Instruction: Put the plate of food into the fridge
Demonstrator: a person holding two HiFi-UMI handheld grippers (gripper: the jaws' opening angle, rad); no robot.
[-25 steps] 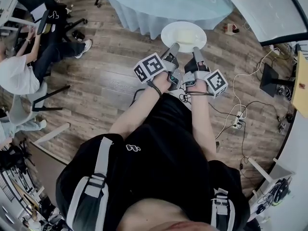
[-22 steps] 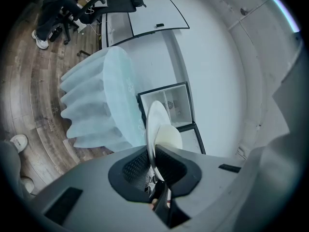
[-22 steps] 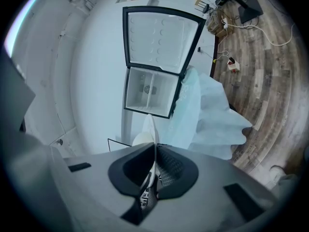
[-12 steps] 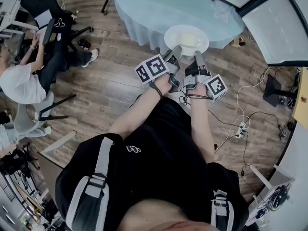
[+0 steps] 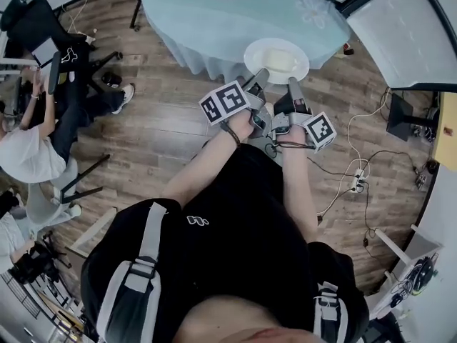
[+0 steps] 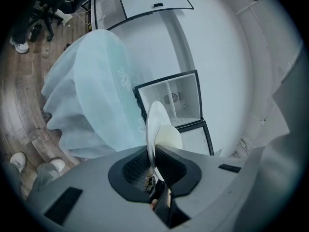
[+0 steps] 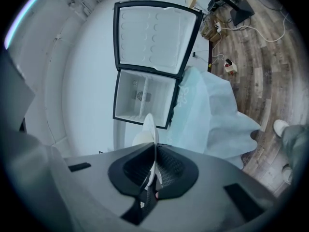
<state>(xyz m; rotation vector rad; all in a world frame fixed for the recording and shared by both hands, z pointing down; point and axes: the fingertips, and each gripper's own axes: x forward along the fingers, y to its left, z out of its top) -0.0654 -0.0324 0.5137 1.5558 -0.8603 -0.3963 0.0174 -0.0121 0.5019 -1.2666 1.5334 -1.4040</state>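
Observation:
A white plate point(image 5: 276, 60) with pale food on it is held level in front of me, over the near edge of a round table. My left gripper point(image 5: 260, 73) is shut on the plate's near left rim, and my right gripper point(image 5: 292, 83) is shut on its near right rim. In the left gripper view the plate point(image 6: 155, 122) stands edge-on between the pads, with the food point(image 6: 170, 138) beside it. The right gripper view shows the same plate point(image 7: 150, 127) clamped. Beyond it stands the small white fridge point(image 7: 142, 100) with its door point(image 7: 154, 37) swung open, also seen in the left gripper view point(image 6: 176, 103).
The round table with a pale blue cloth point(image 5: 221, 13) lies between me and the fridge. People sit on chairs at the left point(image 5: 32, 148). Cables and a power strip point(image 5: 355, 179) lie on the wooden floor at the right. A white dark-rimmed panel point(image 5: 400, 34) fills the upper right.
The table has come closer and slid left in the head view. The plate now hangs over its near edge. Both grippers still hold the plate as before.

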